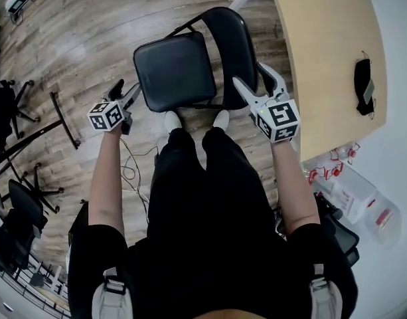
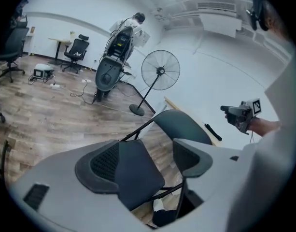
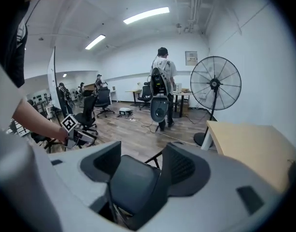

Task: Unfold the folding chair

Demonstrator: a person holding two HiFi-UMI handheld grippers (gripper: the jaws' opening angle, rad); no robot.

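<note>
The room is lit brightly and evenly by long ceiling lights (image 3: 145, 15). A soft shine is seen on the wooden floor (image 1: 70, 45), and only faint shadows are cast. All three pictures are bent round at the edges. The corners of both gripper views are blacked out. The near fingers (image 2: 102, 166) are slightly blurred.

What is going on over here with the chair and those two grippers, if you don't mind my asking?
A person stands over a black folding chair on the wood floor, a handheld gripper in each hand. The chair is already unfolded, with its seat flat and its backrest up. The left gripper and right gripper hang at either side of it, jaws apart, neither gripping it.
</note>
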